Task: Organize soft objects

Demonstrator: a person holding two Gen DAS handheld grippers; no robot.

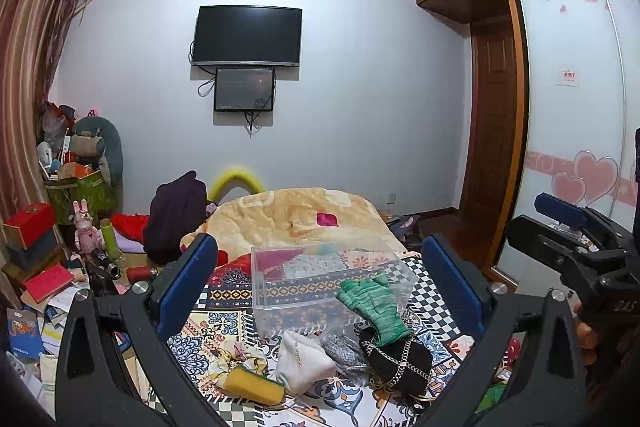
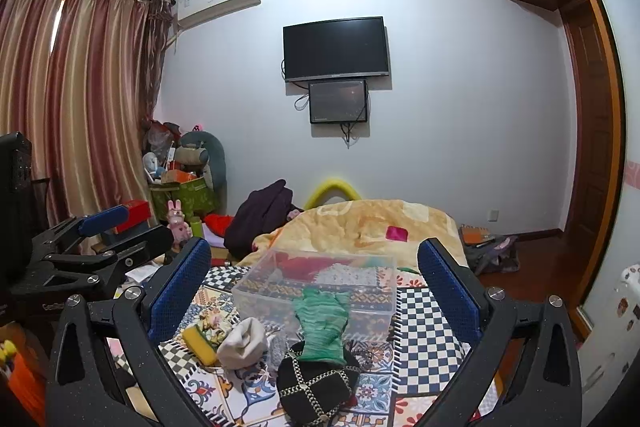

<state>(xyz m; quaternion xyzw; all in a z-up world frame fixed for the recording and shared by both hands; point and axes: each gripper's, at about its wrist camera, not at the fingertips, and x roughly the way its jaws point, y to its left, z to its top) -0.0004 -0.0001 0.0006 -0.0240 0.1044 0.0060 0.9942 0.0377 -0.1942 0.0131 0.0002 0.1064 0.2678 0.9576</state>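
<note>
A clear plastic box [image 1: 320,277] [image 2: 316,281] stands on the patterned bed cover. In front of it lie a green glove [image 1: 374,305] [image 2: 322,323], a black hat with a chain [image 1: 396,361] [image 2: 316,385], a white cloth item [image 1: 304,361] [image 2: 242,343], a grey knit item [image 1: 344,351], a yellow sponge [image 1: 252,385] [image 2: 200,343] and a floral scrunchie [image 1: 240,357] [image 2: 212,327]. The glove rests on the hat and leans on the box. My left gripper [image 1: 320,287] is open and empty above them. My right gripper [image 2: 316,291] is open and empty too, and also shows in the left wrist view [image 1: 576,227].
A yellow blanket [image 1: 304,213] covers the far half of the bed. A dark garment [image 1: 176,215] lies at its left edge. Boxes, books, a pink rabbit figure [image 1: 86,229] and bottles crowd the floor on the left. A wardrobe [image 1: 576,107] stands on the right.
</note>
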